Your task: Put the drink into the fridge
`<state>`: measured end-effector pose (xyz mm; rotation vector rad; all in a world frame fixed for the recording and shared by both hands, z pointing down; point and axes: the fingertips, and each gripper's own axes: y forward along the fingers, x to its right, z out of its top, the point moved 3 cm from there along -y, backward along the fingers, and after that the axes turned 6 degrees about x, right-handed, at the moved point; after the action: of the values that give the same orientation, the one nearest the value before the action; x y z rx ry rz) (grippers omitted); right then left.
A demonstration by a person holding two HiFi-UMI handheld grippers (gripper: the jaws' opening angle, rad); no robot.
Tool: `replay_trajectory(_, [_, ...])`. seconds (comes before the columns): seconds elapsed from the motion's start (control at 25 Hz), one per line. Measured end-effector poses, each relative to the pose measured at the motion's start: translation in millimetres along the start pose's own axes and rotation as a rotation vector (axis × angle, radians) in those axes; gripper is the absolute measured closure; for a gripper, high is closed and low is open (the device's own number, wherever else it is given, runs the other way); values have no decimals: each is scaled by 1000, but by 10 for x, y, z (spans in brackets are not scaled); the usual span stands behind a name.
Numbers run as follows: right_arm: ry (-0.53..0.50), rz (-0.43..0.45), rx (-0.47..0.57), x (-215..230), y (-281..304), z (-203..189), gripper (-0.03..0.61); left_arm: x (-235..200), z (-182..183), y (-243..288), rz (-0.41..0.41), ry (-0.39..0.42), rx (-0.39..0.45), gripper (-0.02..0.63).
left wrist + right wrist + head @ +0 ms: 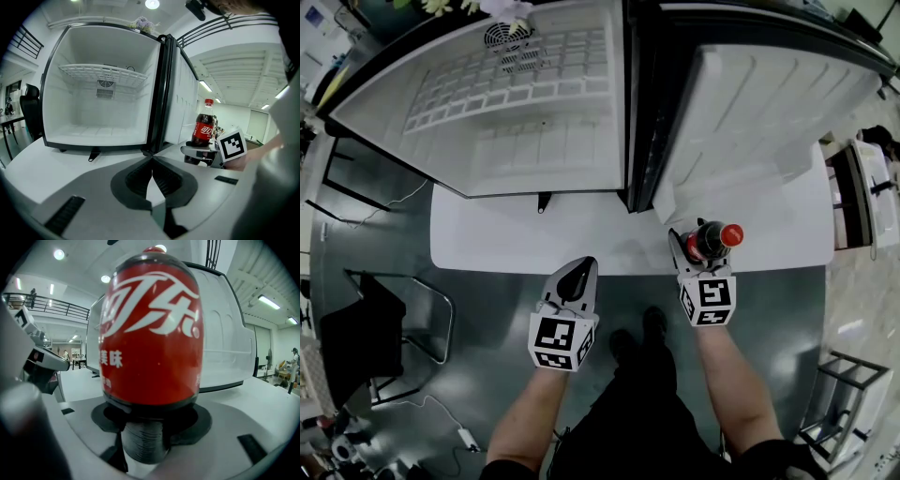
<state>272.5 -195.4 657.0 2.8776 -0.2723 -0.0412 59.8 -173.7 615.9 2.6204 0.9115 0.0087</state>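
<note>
The drink is a cola bottle (713,240) with a red cap and red label. It stands upright on the white table (487,234), just in front of the fridge's open door (759,112). My right gripper (695,251) is shut on its lower body, and the bottle (152,329) fills the right gripper view. From the left gripper view, the bottle (204,129) rises out of the right gripper (199,152). My left gripper (578,272) hovers shut and empty over the table's front edge, aimed at the open fridge (103,108).
The fridge cavity (516,103) is white, with a wire shelf (101,72) high up and a bare floor. A black chair (366,328) stands on the floor at the left, and a metal rack (839,394) at the lower right.
</note>
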Motion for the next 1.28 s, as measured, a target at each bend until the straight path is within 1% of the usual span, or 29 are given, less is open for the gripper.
replay_trajectory(0.2, [-5, -8, -21, 31, -189, 44, 318, 42, 158, -49, 1, 6, 14, 601])
replay_trajectory(0.32, [-13, -13, -8, 46, -336, 214, 318, 64, 342, -89, 3, 15, 33, 601])
replay_trajectory(0.44, [-33, 1, 4, 28, -501, 437, 318, 128, 525, -157, -1, 26, 49, 601])
replay_trajectory(0.56, [-37, 29, 30, -10, -616, 689, 317, 150, 695, -209, 4, 50, 59, 601])
replay_trajectory(0.76, [-35, 104, 35, -67, -779, 1020, 317, 228, 950, -312, 42, 36, 63, 601])
replay_trajectory(0.84, [-34, 135, 39, -93, -836, 1142, 316, 279, 1098, -375, 56, 47, 74, 601])
replay_trajectory(1.12, [-48, 216, 83, -72, -1032, 1544, 316, 309, 1557, -619, 148, 62, 129, 601])
replay_trajectory(1.28, [-66, 253, 94, -87, -1142, 1651, 316, 366, 1721, -768, 178, 51, 151, 601])
